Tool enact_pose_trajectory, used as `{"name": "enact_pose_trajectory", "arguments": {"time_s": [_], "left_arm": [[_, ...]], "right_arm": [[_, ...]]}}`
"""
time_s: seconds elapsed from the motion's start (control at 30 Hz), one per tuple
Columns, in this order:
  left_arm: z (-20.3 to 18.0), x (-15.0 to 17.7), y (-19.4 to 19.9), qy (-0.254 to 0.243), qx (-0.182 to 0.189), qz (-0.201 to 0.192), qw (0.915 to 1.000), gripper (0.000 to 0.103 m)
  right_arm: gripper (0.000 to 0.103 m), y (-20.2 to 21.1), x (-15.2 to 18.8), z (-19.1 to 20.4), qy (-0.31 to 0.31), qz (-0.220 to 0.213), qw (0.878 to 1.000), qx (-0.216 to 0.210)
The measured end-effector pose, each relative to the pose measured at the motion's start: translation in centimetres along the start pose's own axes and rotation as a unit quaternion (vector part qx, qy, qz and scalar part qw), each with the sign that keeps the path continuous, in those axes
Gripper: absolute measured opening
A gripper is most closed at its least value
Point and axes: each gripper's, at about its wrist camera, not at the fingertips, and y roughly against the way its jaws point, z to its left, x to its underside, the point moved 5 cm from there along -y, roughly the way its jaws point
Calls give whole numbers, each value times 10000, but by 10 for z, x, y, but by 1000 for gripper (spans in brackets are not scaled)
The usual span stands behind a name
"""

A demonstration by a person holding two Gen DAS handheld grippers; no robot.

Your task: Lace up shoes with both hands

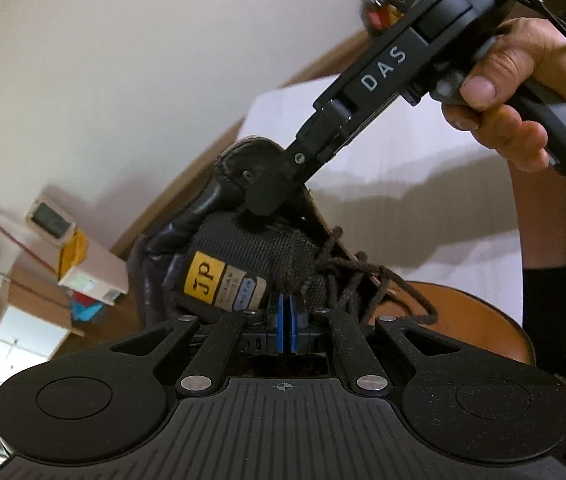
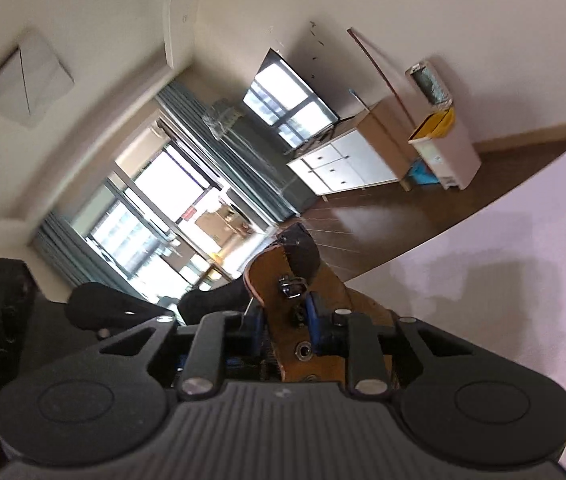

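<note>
Shoelaces [image 1: 367, 276] of dark brown cord are seen criss-crossed over the front of a tan leather boot [image 1: 475, 320], which rests on a white surface [image 1: 423, 208] close under both cameras. One loose loop of lace is draped over the tan toe. The boot's black mesh tongue [image 1: 243, 256], marked with a yellow label [image 1: 203, 278], is turned up toward the left wrist camera, and its padded black collar [image 1: 239, 160] is seen behind it.

The left gripper [image 1: 285, 316] is shown with its blue pads [image 1: 281, 320] pressed together; they meet right at the base of the tongue, where a dark strand runs down to them, but whether lace is pinched there cannot be told.

The right gripper [image 1: 261, 200] is held by a hand [image 1: 523, 92] and is reached down from the upper right to the boot's collar. In its own view, the right gripper [image 2: 289, 320] is placed astride the tan eyelet flap [image 2: 279, 300], a blue pad [image 2: 315, 316] on each side of the leather beside a metal lace hook [image 2: 291, 286]. The pads appear closed on the flap, though the contact itself is partly hidden.

A white cabinet [image 2: 343, 164] and a white bin with a yellow liner [image 2: 443, 140] are visible by the far wall.
</note>
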Motion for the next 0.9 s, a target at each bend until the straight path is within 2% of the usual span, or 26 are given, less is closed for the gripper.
{"name": "enact_pose_trajectory", "arguments": {"time_s": [0.1,0.23,0.37,0.73,0.9], "left_arm": [[-4,-5,-1,-305,129,231,9992,4],[-8,-10,-6,-734,211,572,9954,4],[-11,-16,-7,-986,238,715,9923,4],[-3,-22,-1,-878,194,495,9947,4],[0,-23,-13,-1016,228,878,9907,3]], "right_arm": [[23,-1,-2,-8,-202,-20,9996,-195],[23,1,-4,-12,-219,-4,9995,-241],[23,-1,-6,-11,-267,-20,9993,-276],[23,-3,-2,-10,-385,-51,9983,-426],[23,-4,-2,-8,-376,-45,9984,-420]]}}
